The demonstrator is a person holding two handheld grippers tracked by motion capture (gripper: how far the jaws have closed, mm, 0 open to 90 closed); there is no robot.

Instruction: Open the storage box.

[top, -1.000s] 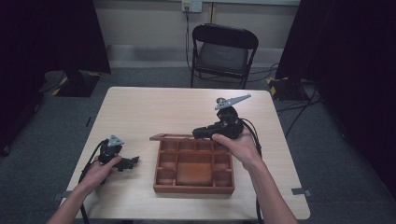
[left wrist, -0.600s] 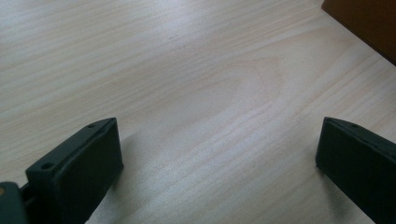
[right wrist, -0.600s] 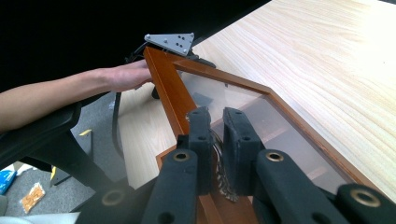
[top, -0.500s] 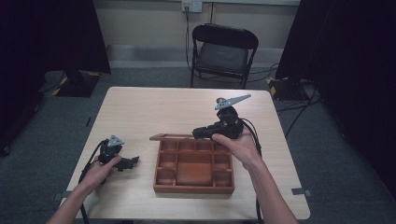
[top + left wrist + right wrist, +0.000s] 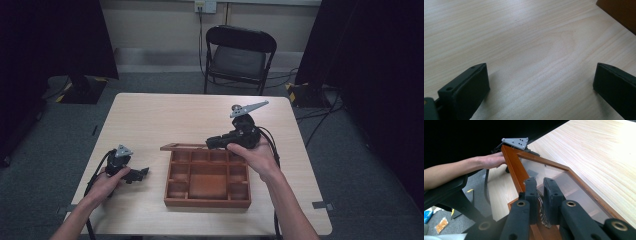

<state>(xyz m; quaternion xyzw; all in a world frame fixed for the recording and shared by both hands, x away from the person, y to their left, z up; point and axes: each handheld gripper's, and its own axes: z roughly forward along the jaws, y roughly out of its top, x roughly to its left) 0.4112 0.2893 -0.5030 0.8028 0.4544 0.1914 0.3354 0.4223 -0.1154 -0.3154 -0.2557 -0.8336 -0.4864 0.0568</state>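
You have a pale, light-wood table (image 5: 170,117) with fine, wavy grain lines. On it sits a reddish-brown wooden box (image 5: 207,176), its inner floor a warmer orange-brown. Its lid (image 5: 544,173) has an orange-brown frame around a clear, faintly grey pane. Your left gripper (image 5: 131,172) and right gripper (image 5: 216,142) are matt black, each topped with a light grey plate; brass-coloured rings dot the right one's arms. Behind the table stands a black chair (image 5: 239,56) on dark grey carpet (image 5: 55,135), against a beige wall (image 5: 150,22).
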